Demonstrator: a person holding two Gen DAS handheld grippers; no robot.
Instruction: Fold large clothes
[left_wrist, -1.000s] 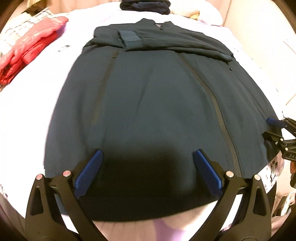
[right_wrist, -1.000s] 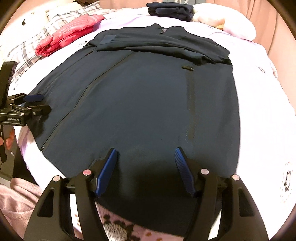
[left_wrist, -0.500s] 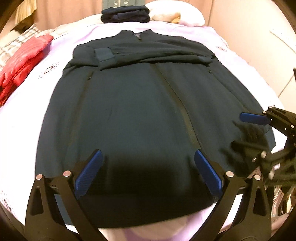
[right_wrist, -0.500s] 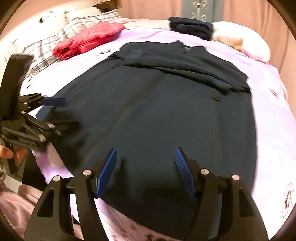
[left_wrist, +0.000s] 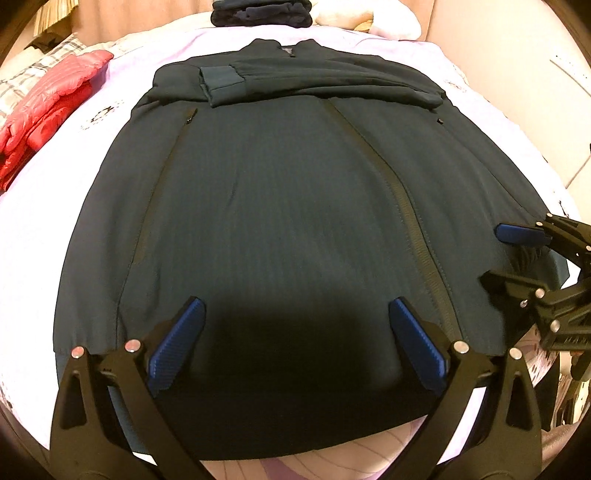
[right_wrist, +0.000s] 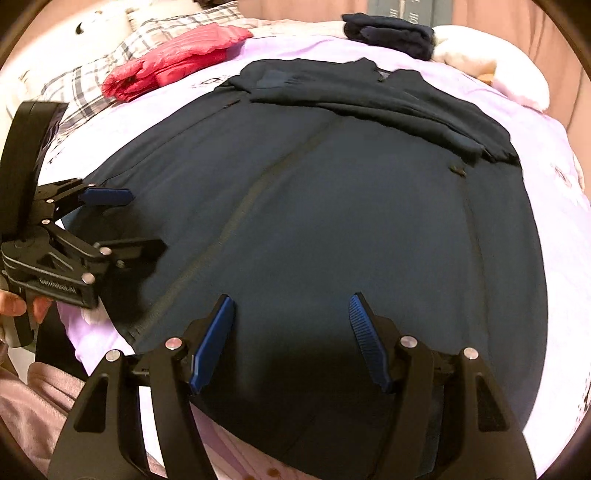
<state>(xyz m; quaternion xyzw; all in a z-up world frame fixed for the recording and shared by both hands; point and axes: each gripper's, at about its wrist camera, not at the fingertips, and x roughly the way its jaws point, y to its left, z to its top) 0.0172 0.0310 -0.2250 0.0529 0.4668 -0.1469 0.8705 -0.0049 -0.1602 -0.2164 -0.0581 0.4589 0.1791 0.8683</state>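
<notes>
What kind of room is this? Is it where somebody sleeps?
Most likely a bedroom. The dark jacket is spread on a bed with a lilac sheet, a plaid pillow sits at the far end, and folded clothes wait nearby.

only legible mark: white lettering on black body of left gripper (right_wrist: 110, 218), seen upside down in right wrist view, appears to read "genrobot.ai". faint pale characters on grey-green panel (right_wrist: 410, 9) behind lilac-sheeted bed (right_wrist: 546, 155), too small to read. no other readable text.
</notes>
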